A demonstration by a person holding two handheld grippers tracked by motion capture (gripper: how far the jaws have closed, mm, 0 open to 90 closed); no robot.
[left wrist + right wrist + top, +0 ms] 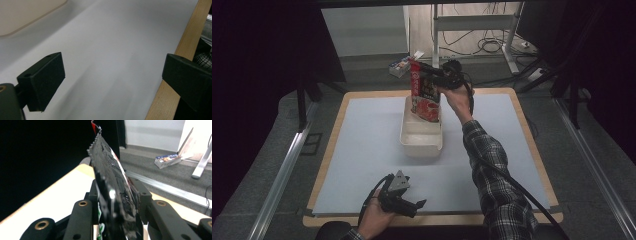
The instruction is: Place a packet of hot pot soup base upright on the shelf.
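A red and black snack bag hangs upright over the far end of a cream rectangular tub in the middle of the table. My right gripper is shut on the bag's upper edge; in the right gripper view the glossy bag is pinched between both jaws. My left gripper rests low near the table's front edge, held in a hand. Its jaws stand wide apart over the white mat, with nothing between them.
The white mat covers most of the wooden table, whose edge runs close by the left gripper. A small open box lies on the floor beyond the table. Desk legs and cables stand farther back.
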